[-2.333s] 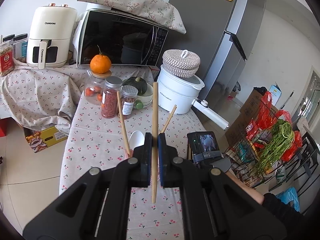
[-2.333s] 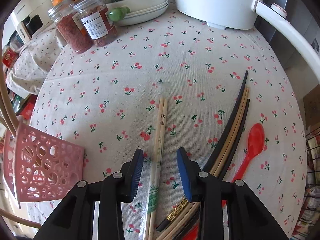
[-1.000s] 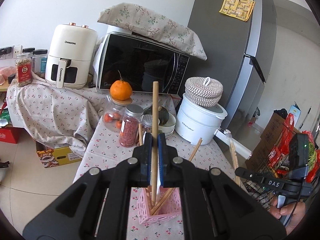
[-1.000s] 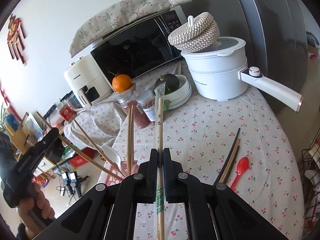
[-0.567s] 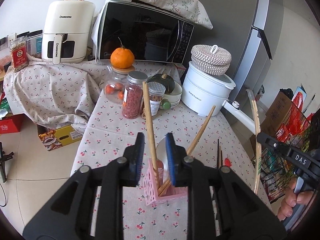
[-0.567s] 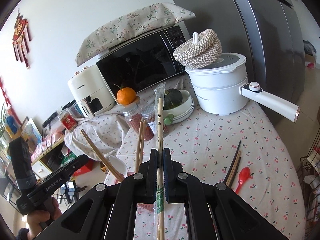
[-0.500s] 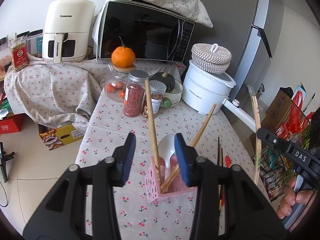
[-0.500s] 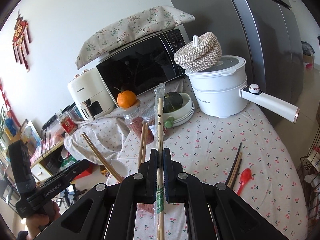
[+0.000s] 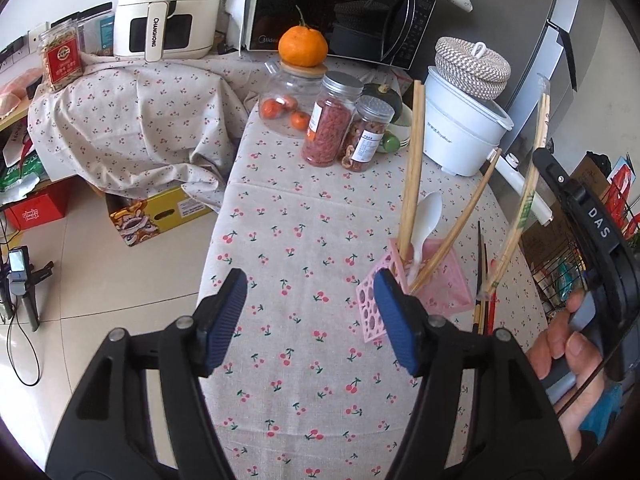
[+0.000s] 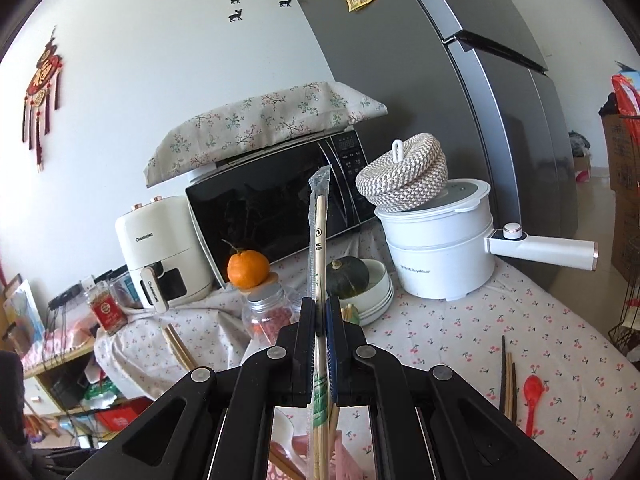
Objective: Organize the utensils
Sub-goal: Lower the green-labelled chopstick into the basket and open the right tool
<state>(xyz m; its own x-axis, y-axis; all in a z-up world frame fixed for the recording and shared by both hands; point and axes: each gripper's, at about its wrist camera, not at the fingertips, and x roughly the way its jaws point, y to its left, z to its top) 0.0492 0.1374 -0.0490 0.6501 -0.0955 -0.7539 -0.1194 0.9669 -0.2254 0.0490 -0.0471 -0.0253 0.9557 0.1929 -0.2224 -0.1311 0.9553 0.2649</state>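
Now my left claw [image 9: 308, 316] has just been spreading its blue pads, nothing between them, over the cherry-print cloth of the desk [image 9: 288, 216]. It hangs beside the pink perforated plastic holder [image 9: 438, 288], where bare wooden chopsticks [image 9: 412, 168] and a white plastic spoon [image 9: 424, 220] lean tips-down.

My right claw [image 10: 320, 320] is clenched on a plastic-sleeved pair of bamboo chopsticks [image 10: 319, 240], gripped mid-length so the lower end hangs free. Their long axis stands nearly upright, just above the holder's right rim, I judge for dropping in. Dark chopsticks [image 10: 505, 376] and a red plastic spoon [image 10: 533, 396] lie flat on the desk.
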